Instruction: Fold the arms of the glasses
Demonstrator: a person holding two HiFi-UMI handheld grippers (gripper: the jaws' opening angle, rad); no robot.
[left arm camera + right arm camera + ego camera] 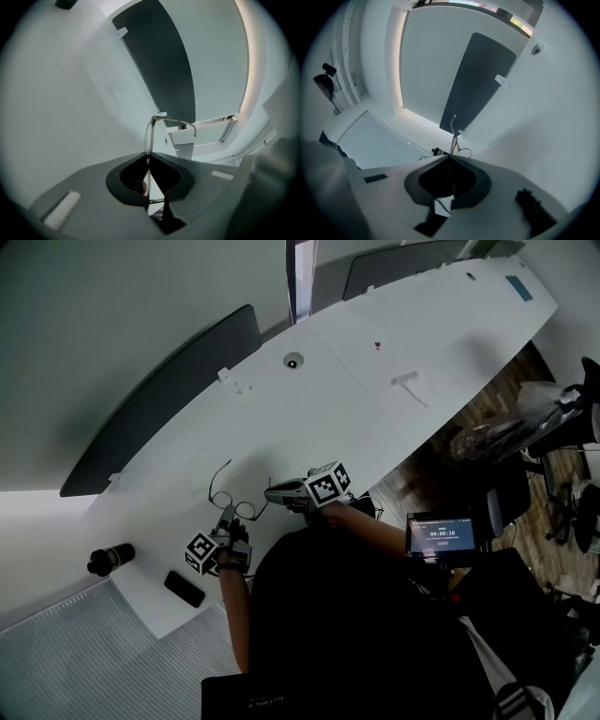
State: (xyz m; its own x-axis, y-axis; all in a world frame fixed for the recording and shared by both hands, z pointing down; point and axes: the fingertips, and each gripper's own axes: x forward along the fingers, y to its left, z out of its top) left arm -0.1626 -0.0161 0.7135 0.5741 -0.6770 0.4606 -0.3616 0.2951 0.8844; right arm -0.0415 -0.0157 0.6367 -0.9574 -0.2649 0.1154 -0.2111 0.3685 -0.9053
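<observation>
Roughly midway: left claw [228, 516] clenched on glasses [246, 511] frame, right claw [270, 491] pinching near arm [453, 139]; far arm [222, 476] juts unfolded over tabletop [356, 399], both folds seemingly left.

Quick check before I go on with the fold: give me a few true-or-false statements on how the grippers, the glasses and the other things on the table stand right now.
1. The left gripper and the right gripper are both shut on the glasses. True.
2. Both arms of the glasses are folded against the frame. False: one arm sticks out from the frame, away from the person.
3. A black cylinder lies on the table beyond the left gripper, near the table's end. True.
4. A flat black object lies between the two grippers. False: it lies near the table's edge, between the cylinder and the left gripper.
</observation>
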